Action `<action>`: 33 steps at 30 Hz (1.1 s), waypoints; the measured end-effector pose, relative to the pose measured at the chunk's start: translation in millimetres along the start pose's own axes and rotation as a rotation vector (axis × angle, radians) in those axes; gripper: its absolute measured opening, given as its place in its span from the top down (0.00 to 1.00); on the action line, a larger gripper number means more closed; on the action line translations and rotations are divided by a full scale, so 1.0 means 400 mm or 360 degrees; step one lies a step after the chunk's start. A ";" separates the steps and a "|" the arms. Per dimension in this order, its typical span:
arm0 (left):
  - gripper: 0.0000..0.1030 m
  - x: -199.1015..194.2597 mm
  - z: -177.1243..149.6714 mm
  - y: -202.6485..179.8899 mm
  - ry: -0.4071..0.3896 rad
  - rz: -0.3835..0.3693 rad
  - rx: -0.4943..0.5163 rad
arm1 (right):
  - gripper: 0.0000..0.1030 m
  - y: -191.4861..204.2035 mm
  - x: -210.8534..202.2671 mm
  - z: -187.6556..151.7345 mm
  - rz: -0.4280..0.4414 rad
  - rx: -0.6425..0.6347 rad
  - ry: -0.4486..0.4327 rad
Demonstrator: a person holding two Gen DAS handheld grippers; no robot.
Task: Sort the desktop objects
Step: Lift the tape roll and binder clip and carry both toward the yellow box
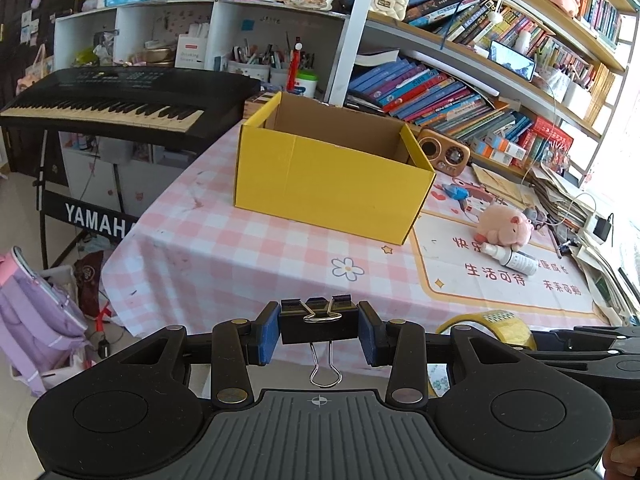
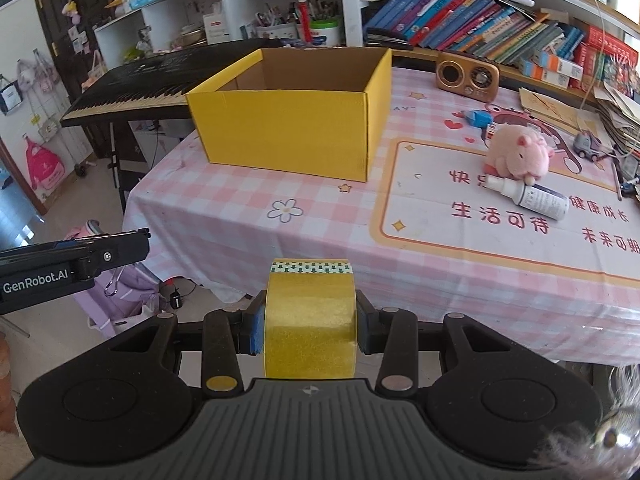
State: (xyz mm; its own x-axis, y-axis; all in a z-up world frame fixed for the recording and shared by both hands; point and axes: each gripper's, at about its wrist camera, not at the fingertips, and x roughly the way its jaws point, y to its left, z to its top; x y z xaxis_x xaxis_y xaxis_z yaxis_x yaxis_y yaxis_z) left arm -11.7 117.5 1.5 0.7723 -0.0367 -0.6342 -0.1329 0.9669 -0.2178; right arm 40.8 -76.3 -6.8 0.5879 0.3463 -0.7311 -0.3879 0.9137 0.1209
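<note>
While both pairs of jaws hang short of the near edge of the tabletop [image 2: 224,216], each already carries its load: the left gripper [image 1: 319,334] is clamped on a black binder clip [image 1: 319,320], whose wire handle dangles below the pads, and the right gripper [image 2: 310,322] is closed across the flat sides of a roll of yellow packing tape [image 2: 310,316], so the roll's axis runs from one jaw to the other. The open yellow cardboard box [image 1: 332,176] stands ahead of both and beyond a stretch of checked cloth; it sits dead ahead of the left jaws and ahead and a little to the left of the right jaws, with its mouth facing up. I would judge the left hand slightly better lined up for the drop. Off to the right of both jaws lie a pink plush pig [image 2: 518,154] and a white spray bottle [image 2: 528,198], touching each other. The box floor is hidden behind its near wall, so whether anything lies inside cannot be told.
</note>
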 end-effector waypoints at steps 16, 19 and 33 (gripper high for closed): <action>0.62 -0.008 0.022 0.029 -0.0042 0.0016 0.0021 | 0.62 0.054 0.015 0.030 0.0055 -0.0083 -0.0037; 0.62 -0.004 0.033 0.031 -0.0059 0.0027 0.0022 | 0.62 0.063 0.019 0.045 0.0073 -0.0117 -0.0054; 0.62 0.062 0.191 0.011 -0.0200 0.0074 0.0099 | 0.62 0.043 0.060 0.224 0.0206 -0.0180 -0.0225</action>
State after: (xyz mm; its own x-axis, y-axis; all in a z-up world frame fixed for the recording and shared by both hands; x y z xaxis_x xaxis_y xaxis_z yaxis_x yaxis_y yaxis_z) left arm 54.4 140.0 41.5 0.8385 0.0366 -0.5437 -0.1346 0.9807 -0.1415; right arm 111.8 -33.4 37.8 0.6186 0.4929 -0.6119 -0.5393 0.8327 0.1256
